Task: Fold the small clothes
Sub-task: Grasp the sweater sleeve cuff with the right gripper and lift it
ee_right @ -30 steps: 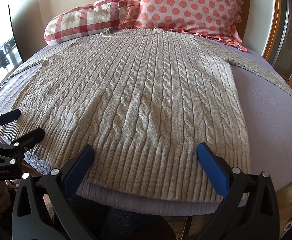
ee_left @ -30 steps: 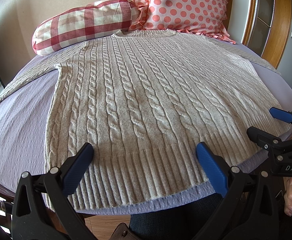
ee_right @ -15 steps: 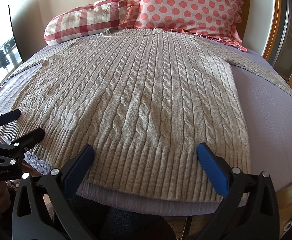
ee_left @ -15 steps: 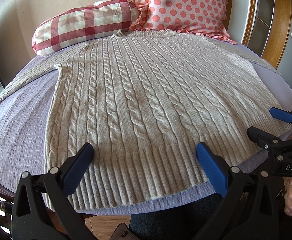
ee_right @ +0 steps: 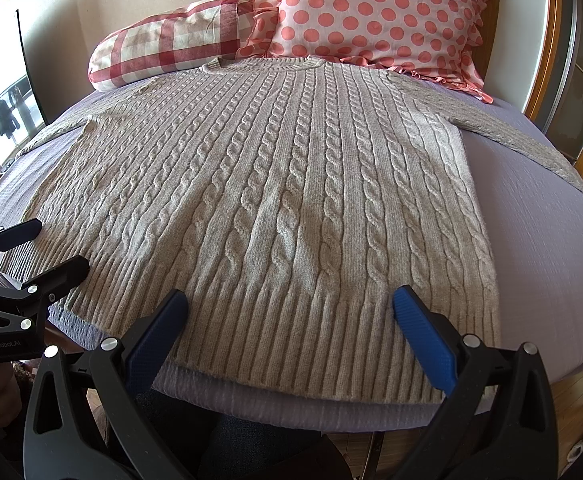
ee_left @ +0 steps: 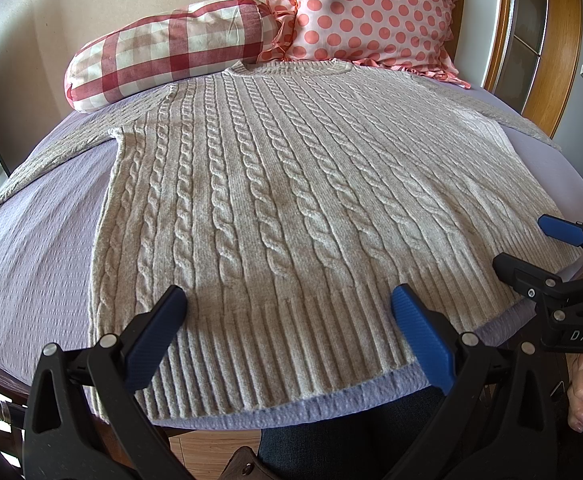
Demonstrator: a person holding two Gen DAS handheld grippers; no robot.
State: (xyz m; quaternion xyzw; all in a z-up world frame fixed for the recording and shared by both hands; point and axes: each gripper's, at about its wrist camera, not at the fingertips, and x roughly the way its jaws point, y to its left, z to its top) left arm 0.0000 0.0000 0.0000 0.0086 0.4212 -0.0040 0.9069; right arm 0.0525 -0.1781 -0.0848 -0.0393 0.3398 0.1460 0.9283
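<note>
A grey cable-knit sweater (ee_left: 291,184) lies flat and face up on a lavender bed cover (ee_left: 39,248), sleeves spread to both sides, ribbed hem toward me. It also fills the right wrist view (ee_right: 283,184). My left gripper (ee_left: 287,312) is open and empty, hovering over the hem's left part. My right gripper (ee_right: 289,312) is open and empty over the hem's right part. Each gripper shows in the other's view: the right one (ee_left: 531,248) at the hem's right corner, the left one (ee_right: 47,248) at the left corner.
A red-checked bolster pillow (ee_left: 171,52) and a pink polka-dot pillow (ee_left: 371,12) lean at the head of the bed behind the collar. A wooden frame (ee_left: 551,60) stands at the right. My legs show below the bed's near edge (ee_left: 291,416).
</note>
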